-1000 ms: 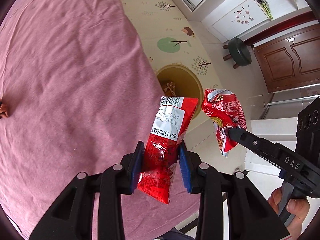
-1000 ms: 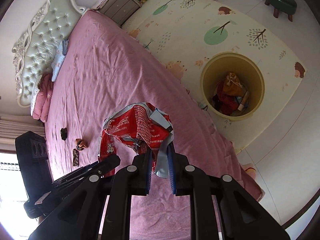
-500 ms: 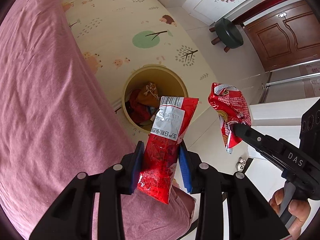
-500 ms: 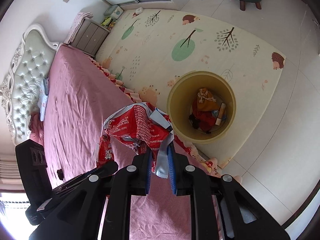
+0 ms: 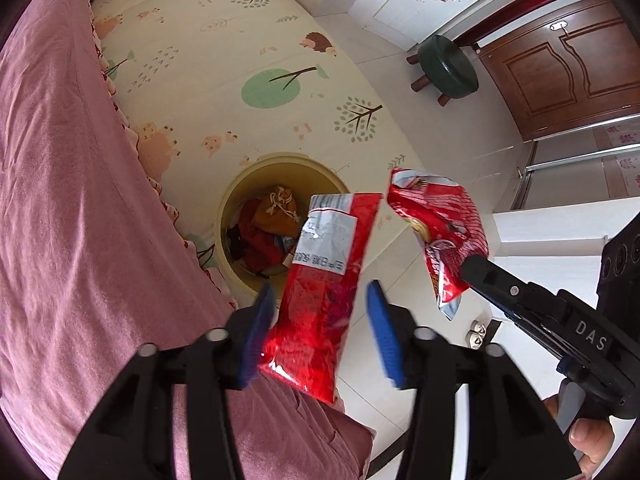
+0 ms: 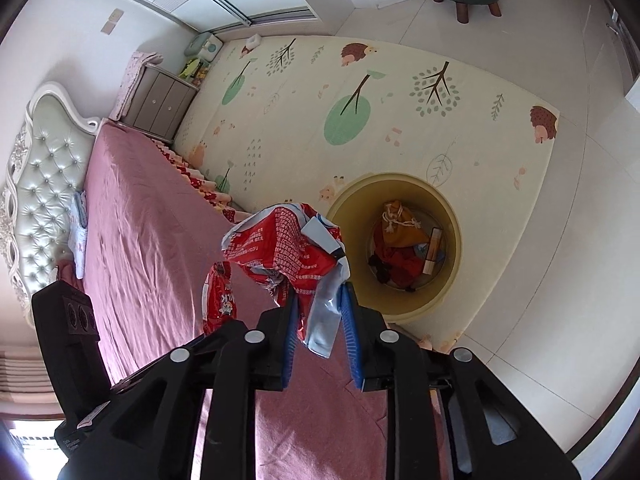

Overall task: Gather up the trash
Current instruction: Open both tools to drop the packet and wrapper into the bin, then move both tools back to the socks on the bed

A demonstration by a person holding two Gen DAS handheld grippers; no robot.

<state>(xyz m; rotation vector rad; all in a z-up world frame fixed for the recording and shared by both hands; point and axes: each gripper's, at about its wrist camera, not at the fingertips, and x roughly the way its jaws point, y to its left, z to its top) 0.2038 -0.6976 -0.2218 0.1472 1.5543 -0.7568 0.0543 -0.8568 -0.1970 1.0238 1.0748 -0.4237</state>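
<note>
My left gripper point(image 5: 318, 320) has its blue pads spread apart, and a flat red snack wrapper point(image 5: 324, 280) with a white label sits loose between them, above the bed's edge. A yellow trash bin point(image 5: 240, 240) stands on the floor just beyond, with red and orange trash inside. My right gripper point(image 6: 318, 320) is shut on a crumpled red and silver wrapper point(image 6: 280, 248); that wrapper also shows in the left wrist view point(image 5: 440, 228). The bin point(image 6: 448, 280) lies ahead and right of the right gripper.
A pink bed point(image 5: 60, 200) fills the left side, with a padded headboard point(image 6: 44, 160) and a nightstand point(image 6: 160, 100). A cream play mat point(image 5: 224, 60) covers the floor under the bin. A green stool point(image 5: 448, 64) stands near a brown door point(image 5: 560, 60).
My left gripper's jaws have opened, freeing the flat wrapper. Both grippers have moved from over the bed toward the bin, which now sits closer and more central.
</note>
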